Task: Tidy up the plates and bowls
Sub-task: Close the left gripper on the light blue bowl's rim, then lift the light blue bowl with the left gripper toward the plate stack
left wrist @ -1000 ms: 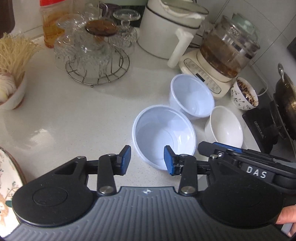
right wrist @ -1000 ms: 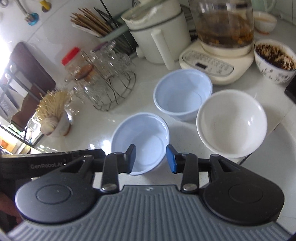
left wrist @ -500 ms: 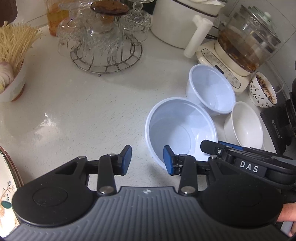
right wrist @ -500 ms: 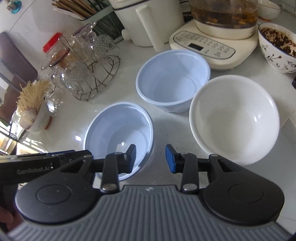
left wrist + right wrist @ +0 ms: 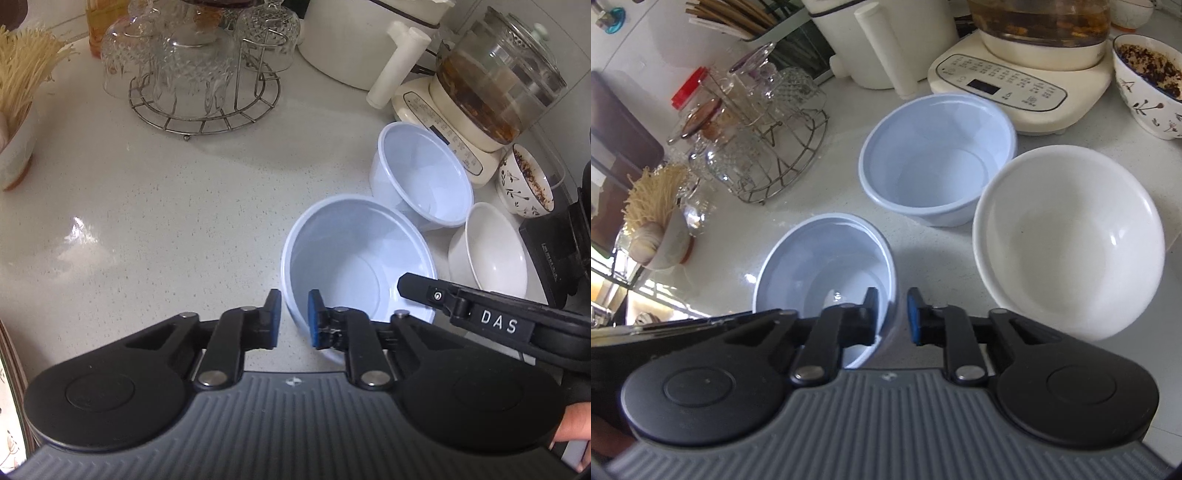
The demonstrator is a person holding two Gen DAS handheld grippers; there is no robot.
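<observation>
Bench (image 5: 184,206) of speckled white stone, spread across both views. In the left wrist view, from the left: round wire rack (image 5: 205,99) of upturned cut-glass cups at upper left; left tongs (image 5: 292,317) at lower centre, parted, straddling the near wall of the pale blue plastic bowl (image 5: 354,254), one blue pad outside, one inside, neither clearly pressing. At upper right, second pale blue plastic bowl (image 5: 421,177), touching the first; glossy white ceramic bowl (image 5: 487,247) just beside both; cream electric kettle base with glass pot (image 5: 476,96) behind.

In the right wrist view, from the left: small white dish of dried noodles (image 5: 653,221) at mid left; right tongs (image 5: 892,314) at lower centre, parted, straddling the right-hand wall of the same near bowl, not visibly clamped. Patterned bowl of dark crumbs (image 5: 1148,81) at upper right.
</observation>
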